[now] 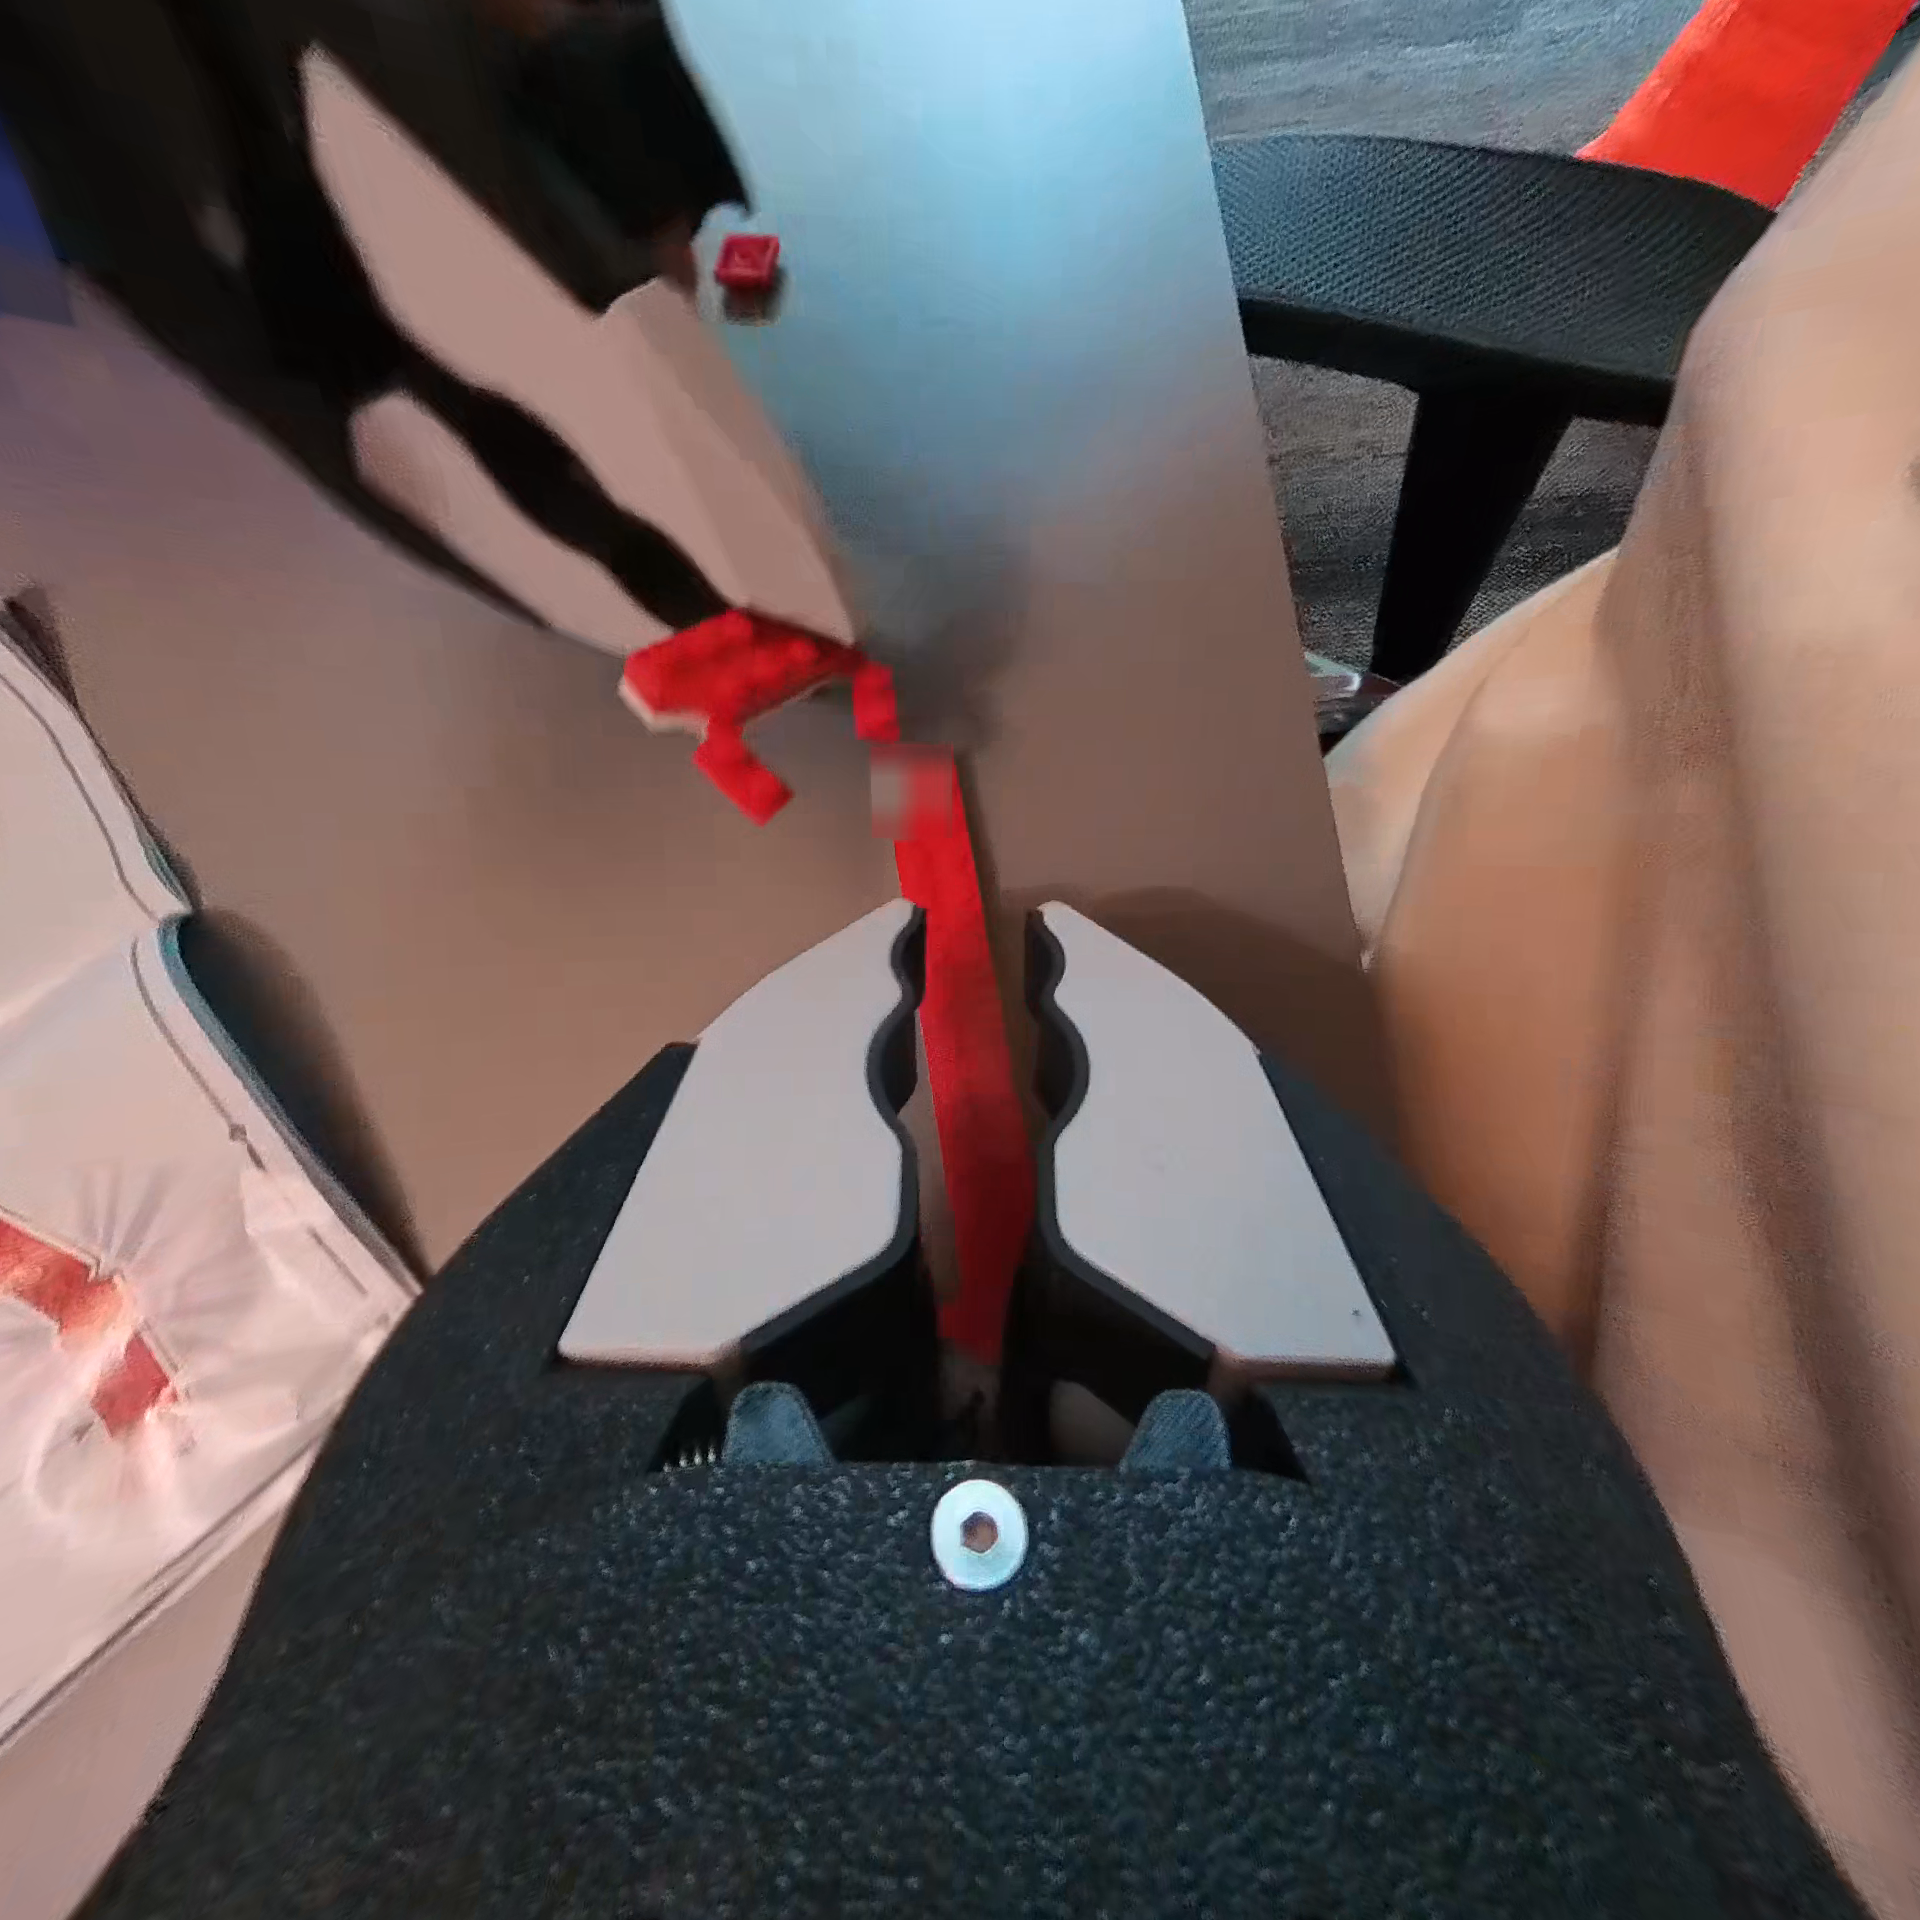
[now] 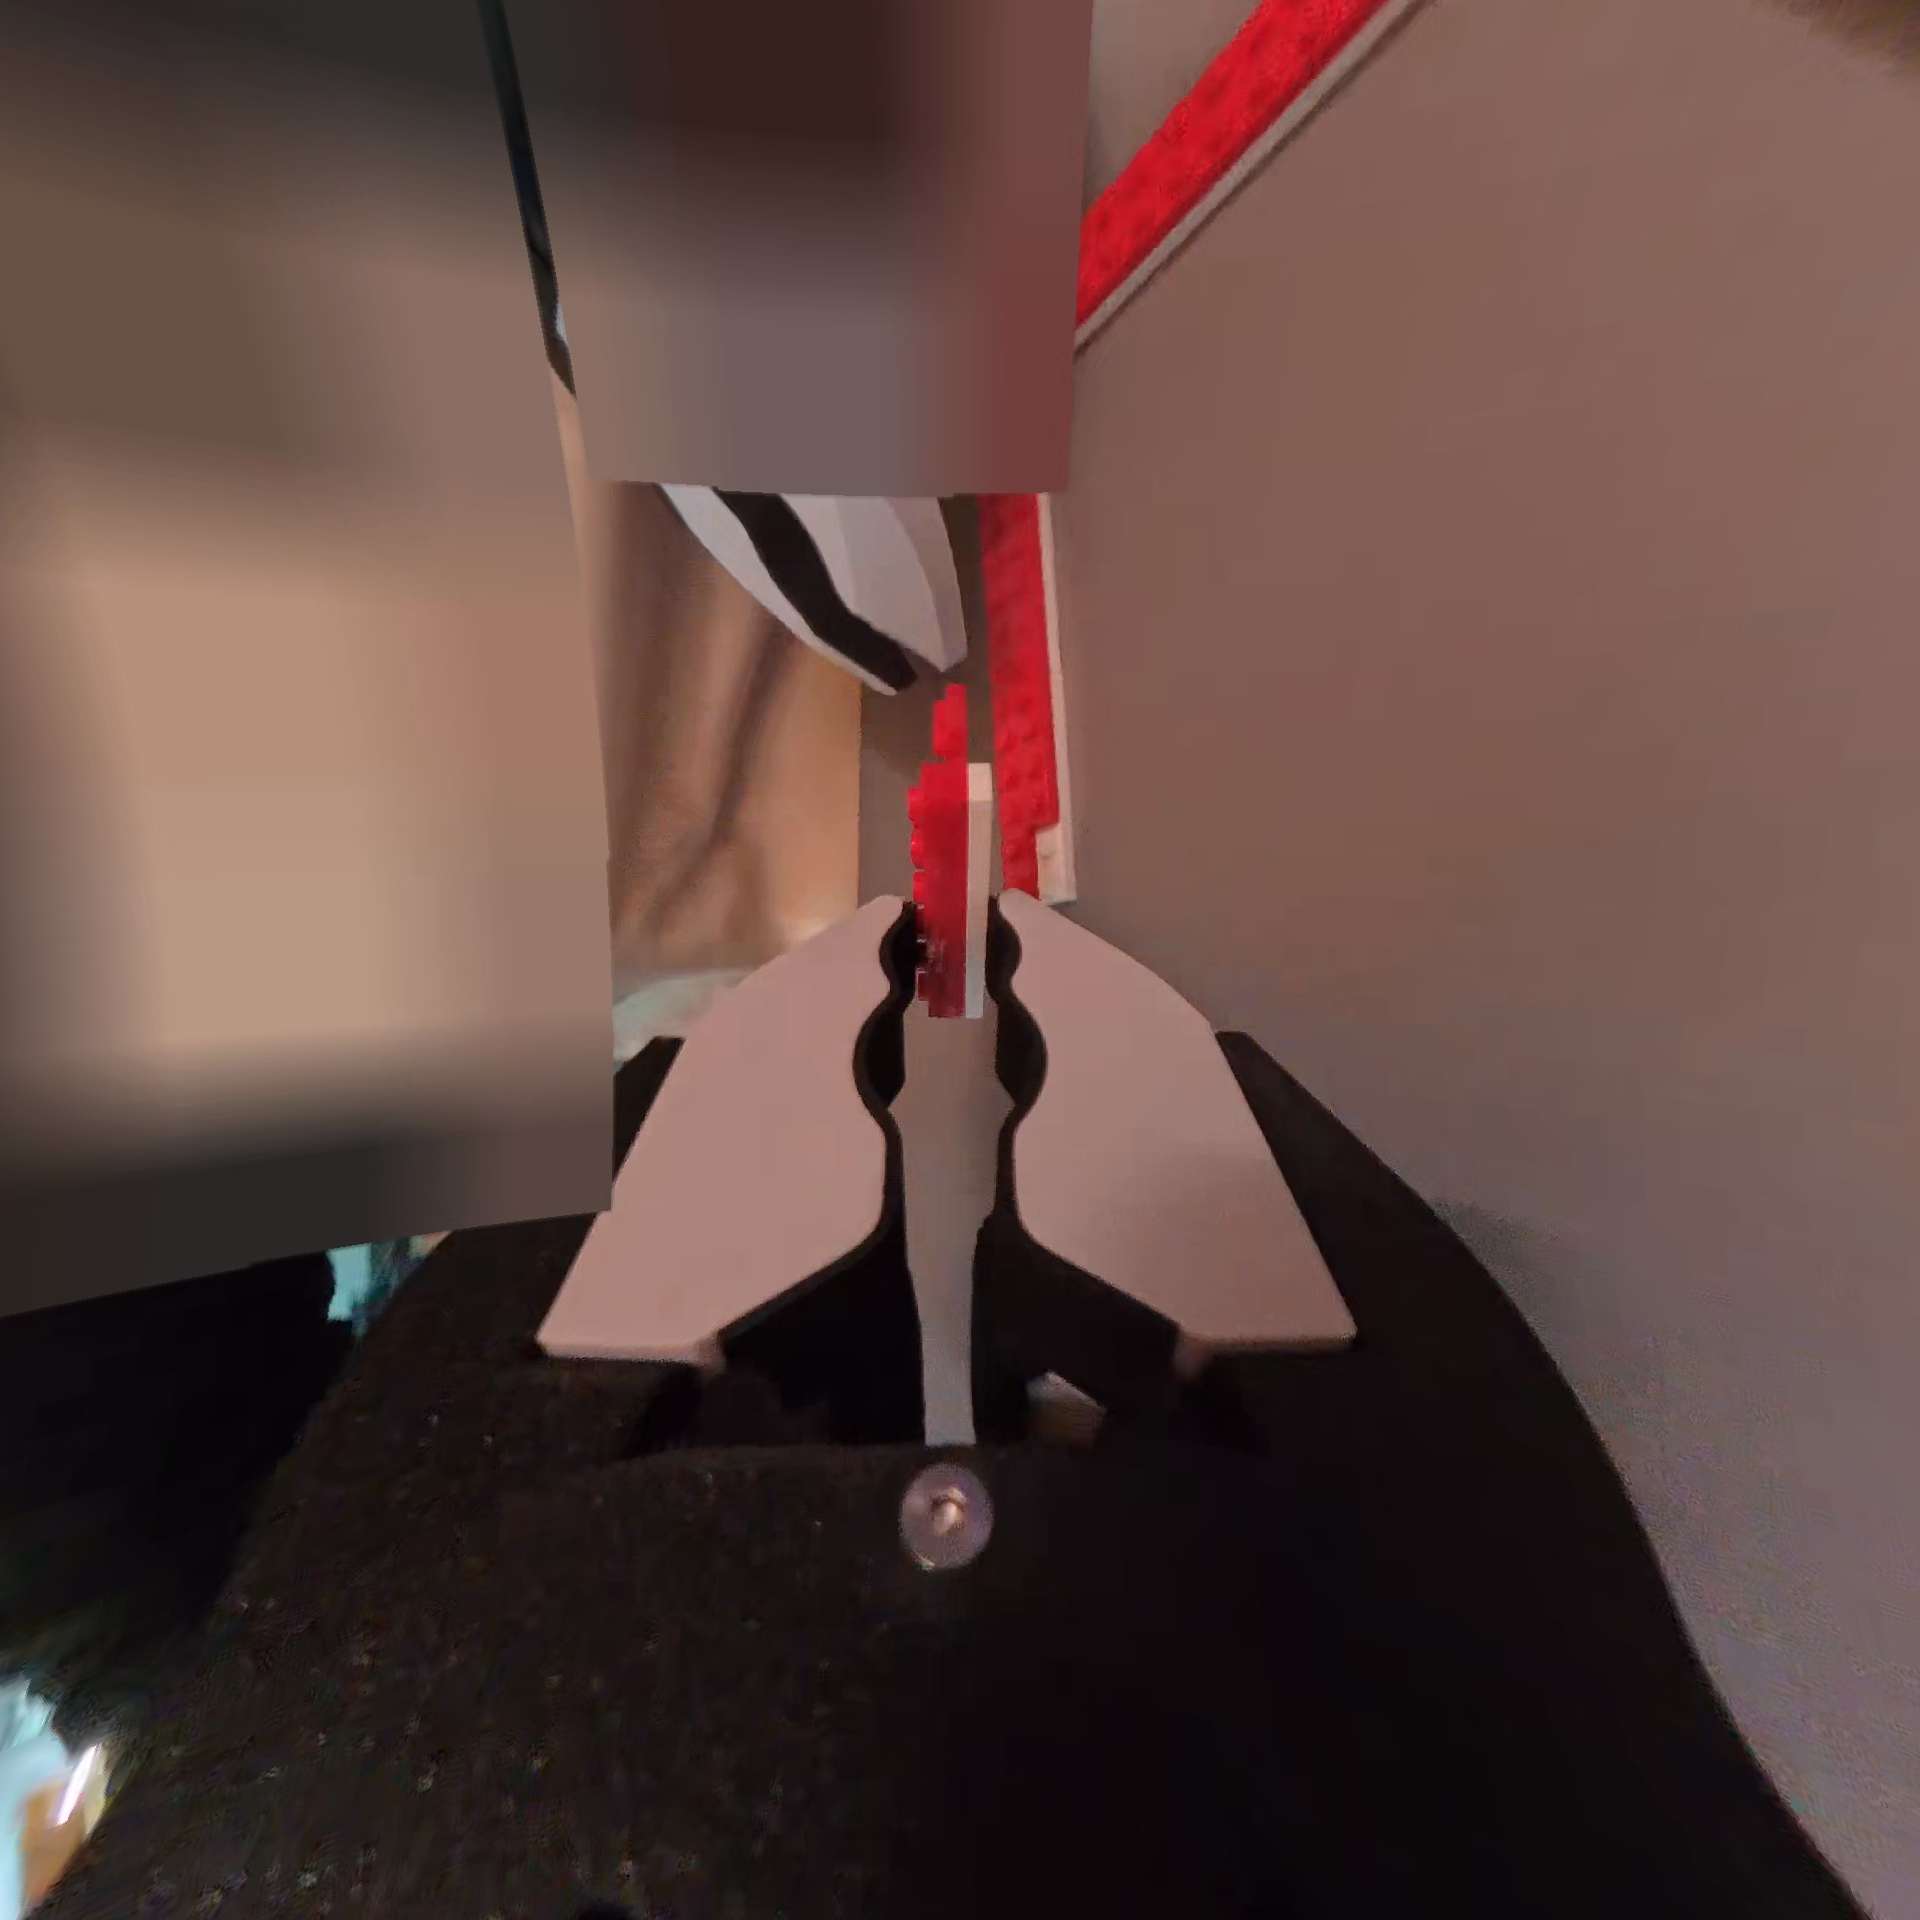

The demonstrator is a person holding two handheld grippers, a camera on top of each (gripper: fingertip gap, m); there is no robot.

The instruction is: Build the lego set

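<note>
My left gripper [image 1: 971, 914] is shut on a long red plate assembly [image 1: 961, 1091], seen edge-on and running away from the camera over the table [image 1: 1091, 520]. My right gripper [image 2: 951, 904] is shut on a small red-and-white plate piece [image 2: 951, 883]. In the left wrist view that piece [image 1: 727, 675] sits at the far end of the long assembly, touching or nearly touching it. In the right wrist view the long assembly [image 2: 1023, 675] shows red with a white layer, just right of the small piece, and the left gripper's fingers [image 2: 894, 592] are behind it.
A small red tile [image 1: 746, 260] lies alone on the table farther back. A clear plastic bag with red pieces [image 1: 114, 1351] lies at the left. A person's leg [image 1: 1662, 935] fills the right side. A black chair [image 1: 1455, 270] stands beyond the table edge.
</note>
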